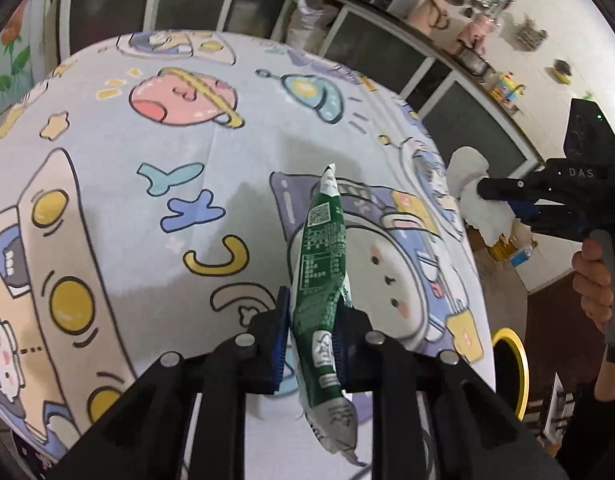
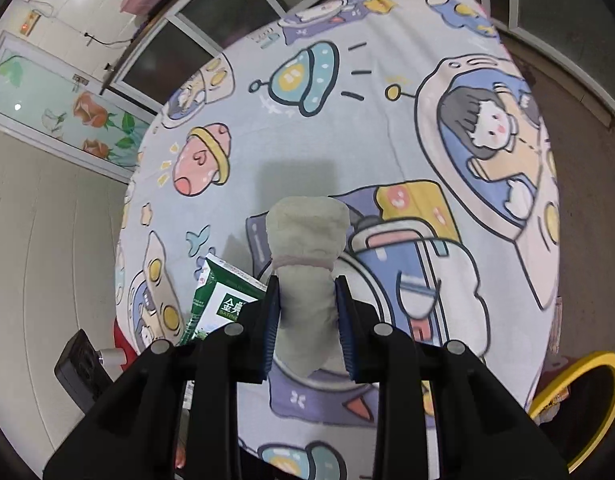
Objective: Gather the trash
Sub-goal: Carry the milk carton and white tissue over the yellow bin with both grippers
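My left gripper is shut on a green and white milk carton, flattened, held above the round table's cartoon cloth. My right gripper is shut on a crumpled white tissue wad, held over the table. In the left wrist view the right gripper with the tissue hangs past the table's right edge. In the right wrist view the carton shows at the lower left, beside the fingers.
A yellow-rimmed bin stands on the floor by the table's right edge; it also shows in the right wrist view. Dark glass cabinets line the walls. A black box sits on the floor at left.
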### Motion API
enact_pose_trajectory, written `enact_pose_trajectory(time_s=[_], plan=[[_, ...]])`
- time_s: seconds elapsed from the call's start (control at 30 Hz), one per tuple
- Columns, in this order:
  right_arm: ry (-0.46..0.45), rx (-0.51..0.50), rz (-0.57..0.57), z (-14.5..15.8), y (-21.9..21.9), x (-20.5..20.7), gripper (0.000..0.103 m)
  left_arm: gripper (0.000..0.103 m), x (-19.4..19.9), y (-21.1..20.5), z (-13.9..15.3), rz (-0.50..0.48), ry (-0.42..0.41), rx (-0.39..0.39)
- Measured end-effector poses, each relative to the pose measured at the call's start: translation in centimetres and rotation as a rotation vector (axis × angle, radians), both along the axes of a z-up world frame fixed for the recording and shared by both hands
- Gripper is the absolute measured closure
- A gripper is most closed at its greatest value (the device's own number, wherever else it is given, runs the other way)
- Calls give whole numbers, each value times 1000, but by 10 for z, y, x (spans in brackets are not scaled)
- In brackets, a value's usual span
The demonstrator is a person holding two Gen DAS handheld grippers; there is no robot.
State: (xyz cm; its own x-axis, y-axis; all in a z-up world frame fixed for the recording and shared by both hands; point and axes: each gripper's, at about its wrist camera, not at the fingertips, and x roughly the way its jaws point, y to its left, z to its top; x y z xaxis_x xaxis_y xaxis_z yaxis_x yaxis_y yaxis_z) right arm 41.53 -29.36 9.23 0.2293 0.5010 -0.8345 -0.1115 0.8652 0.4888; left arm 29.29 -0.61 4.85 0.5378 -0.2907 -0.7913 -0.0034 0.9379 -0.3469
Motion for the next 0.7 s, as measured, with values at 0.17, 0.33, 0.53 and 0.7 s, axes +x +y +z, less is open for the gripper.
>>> enact_pose_trajectory(time_s=[0.17, 0.33, 0.53, 0.7], plan=[[-63, 35, -6, 24, -16, -40, 77, 86, -29, 10, 22, -6, -54, 4], [-117, 39, -17, 31, -30, -85, 77, 86, -53, 8, 42, 1, -131, 76], [-234, 1, -84, 44, -47, -138, 77, 86, -79, 1, 70, 10, -227, 100], [-343, -25, -136, 55, -57, -183, 77, 86, -94, -10, 78, -15, -271, 100]])
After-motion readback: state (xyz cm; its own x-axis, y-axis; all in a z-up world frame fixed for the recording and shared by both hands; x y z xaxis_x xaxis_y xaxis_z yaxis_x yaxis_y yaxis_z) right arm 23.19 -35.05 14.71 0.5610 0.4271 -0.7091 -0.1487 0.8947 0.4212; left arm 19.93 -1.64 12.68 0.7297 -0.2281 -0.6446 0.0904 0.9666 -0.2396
